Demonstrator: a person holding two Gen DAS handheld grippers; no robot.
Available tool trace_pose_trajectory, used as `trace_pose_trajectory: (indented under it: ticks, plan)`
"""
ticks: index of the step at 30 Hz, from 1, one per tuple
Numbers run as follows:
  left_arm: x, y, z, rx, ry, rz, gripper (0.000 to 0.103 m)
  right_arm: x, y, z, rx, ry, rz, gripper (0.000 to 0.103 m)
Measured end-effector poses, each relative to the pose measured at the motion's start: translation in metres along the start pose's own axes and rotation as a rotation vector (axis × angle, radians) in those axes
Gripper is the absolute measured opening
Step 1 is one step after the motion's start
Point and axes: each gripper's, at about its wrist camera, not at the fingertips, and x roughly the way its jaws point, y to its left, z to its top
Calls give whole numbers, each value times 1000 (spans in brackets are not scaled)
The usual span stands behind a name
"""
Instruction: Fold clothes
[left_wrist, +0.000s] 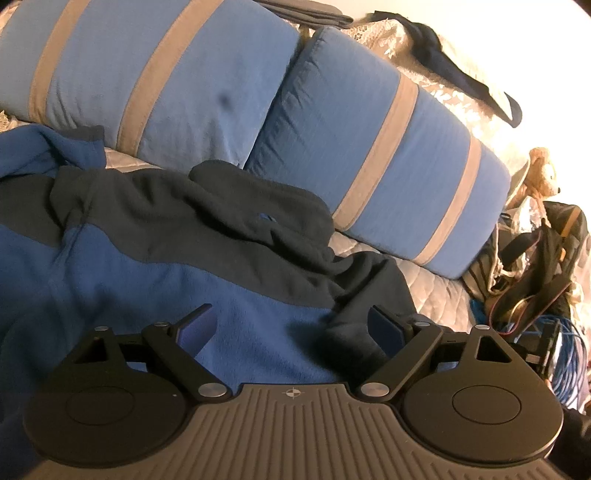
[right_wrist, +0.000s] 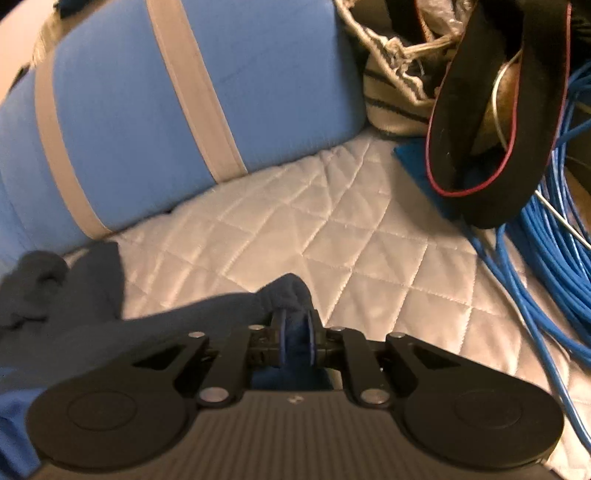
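The fleece (left_wrist: 155, 280) is spread across the quilt (right_wrist: 332, 229), its body running along the front of the pillows (left_wrist: 388, 166). Its dark sleeve end (right_wrist: 284, 295) is pinched in the right tongs (right_wrist: 295, 339), out over bare quilt toward the cable-side edge. The left tongs (left_wrist: 291, 328) are held wide apart, empty, just above the torso. The sleeve's length lies back toward the body, so a fold inward is probably called for.
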Motion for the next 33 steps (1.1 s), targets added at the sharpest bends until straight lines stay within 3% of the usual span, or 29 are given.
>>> trace_pose_trajectory:
  ticks: [3, 4, 8, 11, 17, 25, 27, 31, 33]
  plan:
    - [1, 0, 0, 3, 5, 0, 90, -4, 0, 2, -4, -1, -11, 24]
    - [0, 0, 0, 2, 3, -2, 90, -8, -1, 4, 4, -1, -16, 39]
    - [-1, 0, 0, -1, -4, -7, 90, -32, -11, 9, 54, -17, -20, 66]
    - [-1, 0, 0, -5, -5, -8, 90, -53, -21, 6, 111, -17, -15, 68]
    - [-2, 0, 0, -8, -9, -12, 90, -79, -45, -15, 303, 26, 43, 68]
    - [-2, 0, 0, -9, -10, -8, 90, -57, -54, -50, 533, 95, 157, 60]
    - [-2, 0, 0, -10, -10, -8, 90, -48, -56, -56, 594, 94, 180, 54]
    - [-4, 1, 1, -13, -23, -1, 90, -34, -61, -62, 705, 81, 244, 26]
    - [-8, 4, 6, -44, -28, 1, 90, -36, -56, -57, 673, 57, 235, 20]
